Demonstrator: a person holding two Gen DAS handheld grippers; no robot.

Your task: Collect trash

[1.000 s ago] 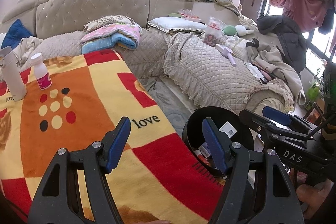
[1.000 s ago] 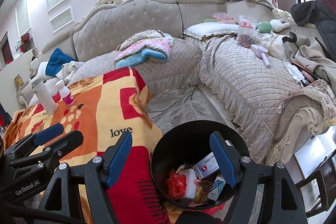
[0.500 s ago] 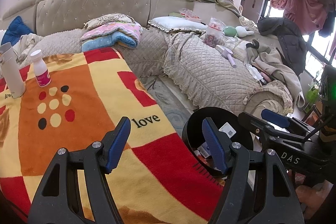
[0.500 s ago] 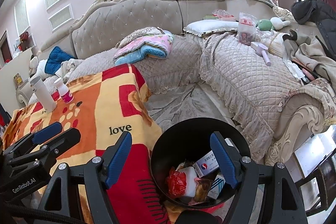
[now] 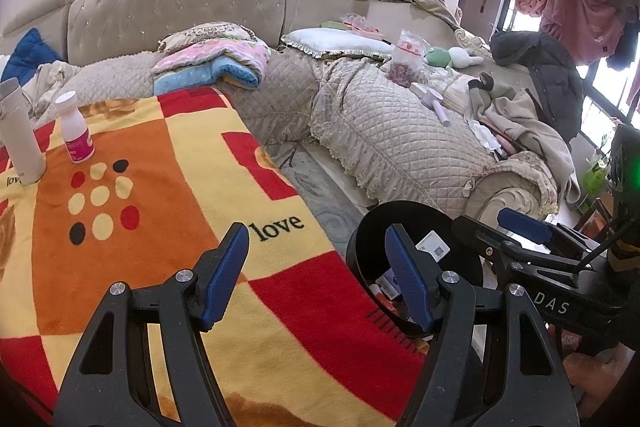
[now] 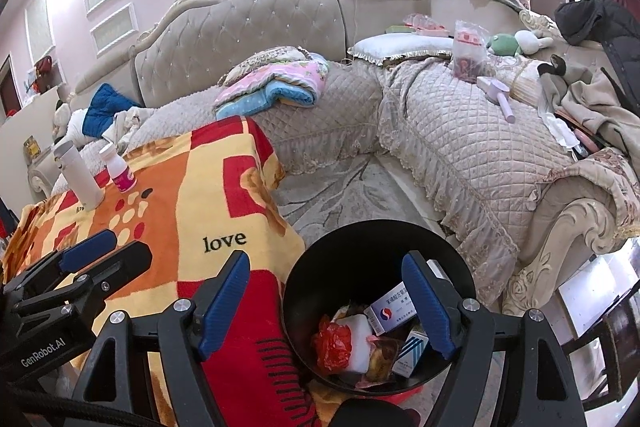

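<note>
A black round trash bin stands on the floor by the table's corner; several small boxes, a red plastic bag and wrappers lie in it. My right gripper hovers above the bin's near rim, open, nothing between its blue pads. To its left my left gripper is open and empty over the blanket's edge, with the bin beside its right finger. Far back on the blanket stand a small white bottle with a pink label and a tall white tumbler.
A red, orange and yellow "love" blanket covers the table. Beyond a strip of patterned rug runs a quilted beige corner sofa loaded with folded blankets, a pillow, a bag, toys and clothes.
</note>
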